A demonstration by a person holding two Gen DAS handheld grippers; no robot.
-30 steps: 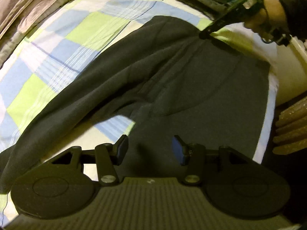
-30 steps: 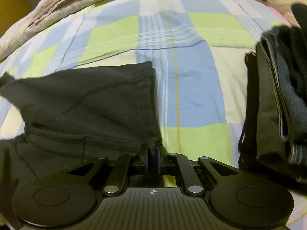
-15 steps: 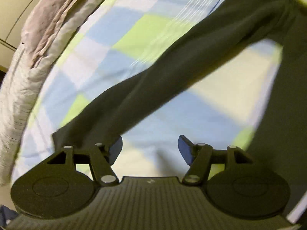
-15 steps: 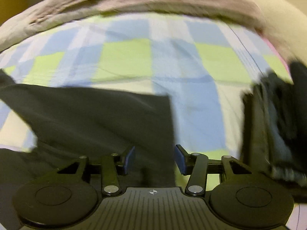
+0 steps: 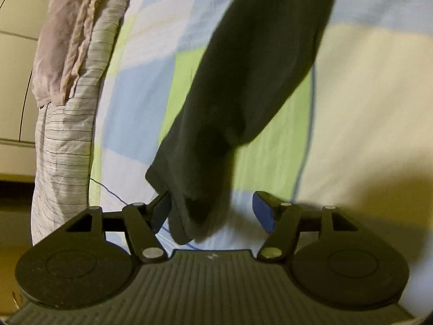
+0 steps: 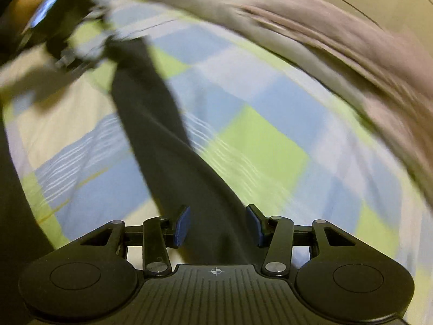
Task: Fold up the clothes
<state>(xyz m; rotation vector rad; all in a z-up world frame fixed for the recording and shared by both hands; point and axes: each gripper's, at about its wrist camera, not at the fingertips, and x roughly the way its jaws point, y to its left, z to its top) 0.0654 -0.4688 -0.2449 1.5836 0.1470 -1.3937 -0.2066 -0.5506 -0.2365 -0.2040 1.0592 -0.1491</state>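
A dark long-sleeved garment lies on a checked bedsheet [image 5: 351,86]. In the left wrist view one sleeve [image 5: 243,86] runs from the top down to its cuff [image 5: 189,211], which lies between the open fingers of my left gripper [image 5: 212,211]. In the right wrist view, which is blurred, the same sleeve [image 6: 162,135] runs from my open right gripper [image 6: 216,224] up to the left gripper [image 6: 67,51] at the top left. Neither gripper holds the cloth.
A striped grey and pink quilt [image 5: 67,94] is bunched along the bed's left edge, and shows along the top right in the right wrist view [image 6: 351,54]. A pale wall [image 5: 13,54] lies beyond it.
My right gripper has let go of the garment's edge and opened, then swung left along the sleeve. My left gripper has moved left along the sleeve to its cuff, staying open.
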